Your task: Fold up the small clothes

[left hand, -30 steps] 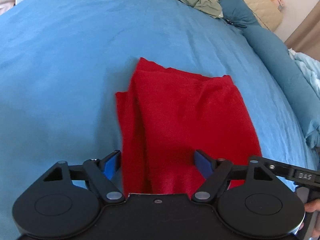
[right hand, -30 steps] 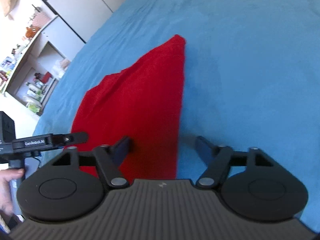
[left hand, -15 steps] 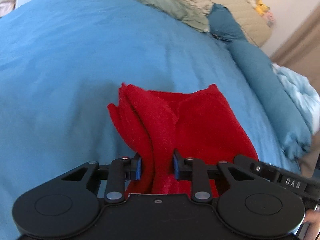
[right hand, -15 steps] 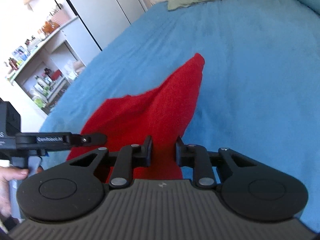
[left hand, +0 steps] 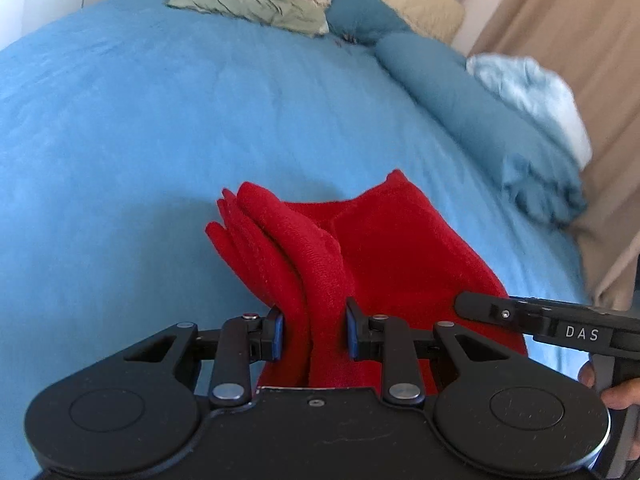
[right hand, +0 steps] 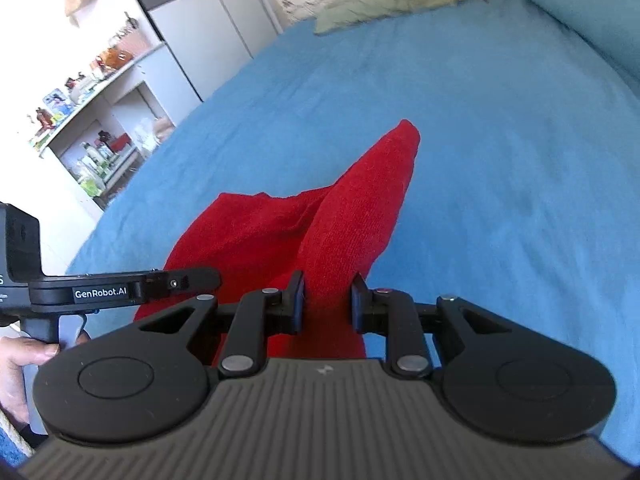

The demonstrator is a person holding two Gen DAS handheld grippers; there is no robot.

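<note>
A small red garment [left hand: 384, 248] lies partly folded on the blue bed cover [left hand: 120, 128]. My left gripper [left hand: 314, 330] is shut on its near left edge, which bunches in folds between the fingers and lifts off the bed. My right gripper [right hand: 329, 300] is shut on the near right edge of the same red garment [right hand: 340, 220], which rises in a ridge toward a far corner. The right gripper shows at the right of the left wrist view [left hand: 560, 320]; the left gripper shows at the left of the right wrist view [right hand: 120, 290].
Pillows [left hand: 256, 4] and a rolled teal blanket [left hand: 472, 104] lie at the head and right side of the bed. A pale blue cloth [left hand: 532, 92] lies on the blanket. Beige curtains [left hand: 580, 24] hang at the right. Shelves with bottles [right hand: 92, 136] stand at the left.
Both grippers closed on the garment's near edge, which was flat a second ago, and have lifted it, so that it bunches and both views tilt up toward the headboard.
</note>
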